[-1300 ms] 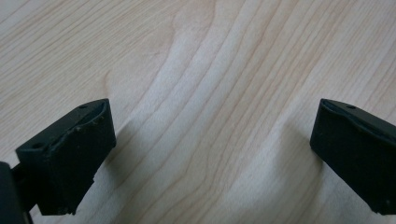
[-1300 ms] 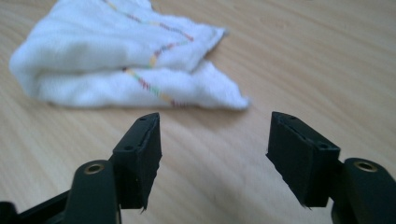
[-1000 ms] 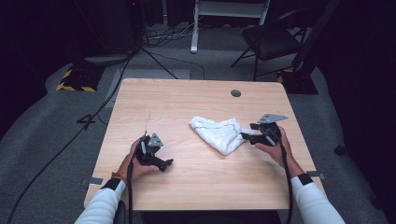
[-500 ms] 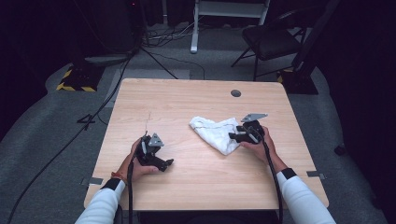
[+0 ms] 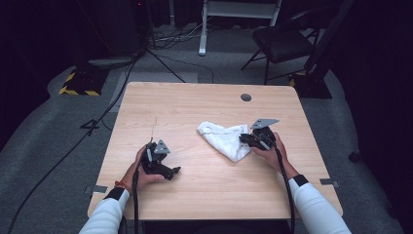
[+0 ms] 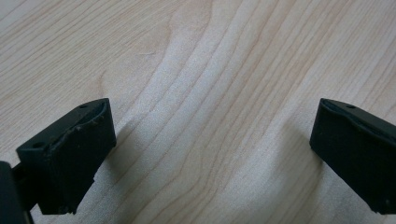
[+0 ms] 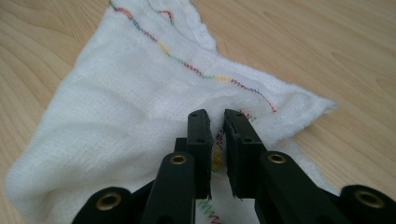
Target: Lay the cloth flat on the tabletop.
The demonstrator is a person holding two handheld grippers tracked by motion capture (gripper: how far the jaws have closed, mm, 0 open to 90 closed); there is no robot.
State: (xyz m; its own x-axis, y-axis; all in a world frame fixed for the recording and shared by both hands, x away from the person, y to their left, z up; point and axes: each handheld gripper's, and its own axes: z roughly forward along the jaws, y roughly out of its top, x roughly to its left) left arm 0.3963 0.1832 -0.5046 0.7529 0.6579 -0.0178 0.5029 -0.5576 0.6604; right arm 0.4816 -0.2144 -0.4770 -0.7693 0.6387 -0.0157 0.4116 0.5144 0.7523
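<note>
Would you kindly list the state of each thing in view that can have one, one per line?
Cloth: crumpled, lying flat on the table, a stitched edge pinched by the right gripper.
Right gripper: jaws nearly shut on a fold of the cloth.
Left gripper: open wide, holding nothing, low over bare table near the person's side.

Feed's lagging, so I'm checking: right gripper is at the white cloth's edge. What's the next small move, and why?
Probably lift the right gripper slightly: its jaws look nearly shut on the stitched hem of the white cloth, so a small rise would confirm the pinch. The left gripper is open over bare table.
</note>
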